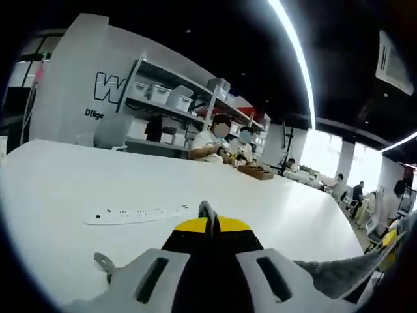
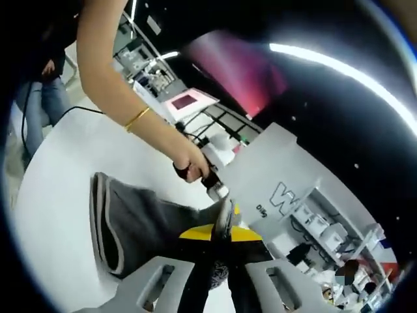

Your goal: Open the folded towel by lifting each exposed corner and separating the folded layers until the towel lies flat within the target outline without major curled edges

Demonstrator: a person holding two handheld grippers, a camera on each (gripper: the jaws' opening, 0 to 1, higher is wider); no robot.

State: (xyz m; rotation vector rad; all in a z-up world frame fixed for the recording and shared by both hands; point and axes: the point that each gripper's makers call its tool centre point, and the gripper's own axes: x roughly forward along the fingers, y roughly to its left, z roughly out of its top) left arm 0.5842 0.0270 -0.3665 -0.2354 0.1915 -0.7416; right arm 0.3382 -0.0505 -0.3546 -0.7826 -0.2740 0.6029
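Note:
The grey towel [image 2: 146, 228] lies folded on the white table [image 2: 58, 195], its pale bound edge curving along the near side. One part of it is drawn up into my right gripper [image 2: 223, 218], which is shut on the fabric. In the left gripper view my left gripper [image 1: 207, 214] is held over the table with its yellow-padded jaws together and nothing between them. There a bit of the towel [image 1: 339, 274] shows at the lower right. A person's hand [image 2: 190, 171] with a gold bracelet grips a handle just beyond the towel.
A white power strip [image 1: 137, 214] lies on the table [image 1: 71, 182] ahead of the left gripper. Seated people [image 1: 221, 140] work at the table's far side, with shelves of white bins [image 1: 163, 98] behind them. More people stand at the far right.

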